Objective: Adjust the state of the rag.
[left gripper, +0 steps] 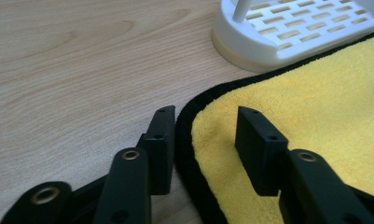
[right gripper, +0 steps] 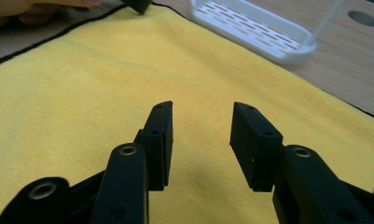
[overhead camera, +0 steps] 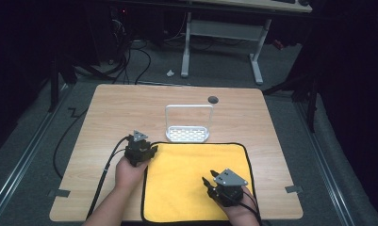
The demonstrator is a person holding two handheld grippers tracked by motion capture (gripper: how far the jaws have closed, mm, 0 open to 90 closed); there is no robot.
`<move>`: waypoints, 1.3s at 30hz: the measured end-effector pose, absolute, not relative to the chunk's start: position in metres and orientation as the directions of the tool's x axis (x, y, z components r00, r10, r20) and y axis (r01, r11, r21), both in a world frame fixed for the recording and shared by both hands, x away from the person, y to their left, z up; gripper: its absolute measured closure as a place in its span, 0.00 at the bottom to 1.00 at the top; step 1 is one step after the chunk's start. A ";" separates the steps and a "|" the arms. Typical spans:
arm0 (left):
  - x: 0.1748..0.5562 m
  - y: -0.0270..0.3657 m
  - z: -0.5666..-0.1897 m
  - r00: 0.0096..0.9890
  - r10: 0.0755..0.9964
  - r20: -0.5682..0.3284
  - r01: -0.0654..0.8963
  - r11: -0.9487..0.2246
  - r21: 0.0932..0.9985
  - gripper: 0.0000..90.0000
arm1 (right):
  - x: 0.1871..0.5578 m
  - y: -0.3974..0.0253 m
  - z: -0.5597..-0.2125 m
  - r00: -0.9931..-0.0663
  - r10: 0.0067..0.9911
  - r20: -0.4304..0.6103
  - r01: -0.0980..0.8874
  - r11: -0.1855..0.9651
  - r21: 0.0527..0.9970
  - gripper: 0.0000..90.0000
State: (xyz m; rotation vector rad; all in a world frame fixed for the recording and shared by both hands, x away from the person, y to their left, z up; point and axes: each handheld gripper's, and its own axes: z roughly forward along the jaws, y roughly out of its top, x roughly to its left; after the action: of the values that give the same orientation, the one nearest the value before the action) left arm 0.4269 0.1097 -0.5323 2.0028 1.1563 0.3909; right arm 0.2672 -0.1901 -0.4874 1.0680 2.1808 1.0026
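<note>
— Dark room all round: grey floor, cables trailing at the upper left of the high view, and a white desk frame across the top. What sits on the wooden tabletop (overhead camera: 106,108)?

— Starting at the left: the left tool (overhead camera: 149,151) sits left of centre in the high view, at the top left corner of a yellow towel (overhead camera: 196,181) with a black hem. In the left gripper view its jaws are spread and straddle that hem, one over bare wood, the other over yellow pile. I'd judge it is lined up to pinch the corner, though nothing is gripped yet.

— And the towel itself?

— It lies flat across the lower middle of the high view, its near edge at the tabletop's front edge. Just past its top edge, at the frame's centre, stands a white slotted rack (overhead camera: 187,133) with a tall wire hoop; in the left gripper view the towel's hem appears to run right up against the rack's base.

— Further right?

— The right tool (overhead camera: 207,181) is low and right of centre, over the towel's lower right part. In the right gripper view its jaws stand apart above plain yellow cloth, holding nothing. It probably waits for a second grip point, so the cloth can be lifted or folded evenly. A dark round grommet (overhead camera: 213,99) marks the tabletop above the rack.
</note>
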 end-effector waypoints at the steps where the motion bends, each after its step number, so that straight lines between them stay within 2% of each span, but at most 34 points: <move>1: 0.426 0.109 -0.533 0.548 0.831 -0.101 0.589 -0.297 0.751 0.74 | 0.266 -0.185 -0.488 -0.573 0.811 -0.119 0.440 0.427 0.790 0.66; 3: 0.424 0.110 -0.534 0.565 0.818 -0.104 0.578 -0.304 0.757 0.87 | 0.266 -0.174 -0.489 -0.590 0.797 -0.126 0.428 0.441 0.789 0.64; 7: 0.426 0.117 -0.535 0.549 0.814 -0.188 0.614 -0.240 0.752 0.93 | 0.264 -0.150 -0.494 -0.634 0.763 -0.125 0.410 0.469 0.782 0.64; 15: 0.426 0.129 -0.535 0.509 0.818 -0.267 0.625 -0.139 0.768 0.95 | 0.256 -0.101 -0.504 -0.721 0.679 -0.142 0.363 0.544 0.756 0.62; 22: 0.427 0.133 -0.534 0.503 0.812 -0.297 0.631 -0.110 0.768 0.95 | 0.256 -0.092 -0.508 -0.732 0.669 -0.133 0.367 0.550 0.750 0.62; 33: 0.425 0.130 -0.535 0.512 0.815 -0.271 0.621 -0.133 0.772 0.95 | 0.245 -0.047 -0.509 -0.803 0.591 -0.084 0.333 0.560 0.759 0.58; 39: 0.425 0.130 -0.535 0.517 0.810 -0.277 0.620 -0.131 0.774 0.95 | 0.243 -0.021 -0.519 -0.832 0.553 -0.048 0.342 0.578 0.741 0.53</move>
State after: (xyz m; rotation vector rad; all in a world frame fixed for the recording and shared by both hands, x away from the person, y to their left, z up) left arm 0.4249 0.1303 -0.5349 1.8391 1.1860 0.2602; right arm 0.2428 -0.0207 -0.5187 0.7369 2.5377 1.1057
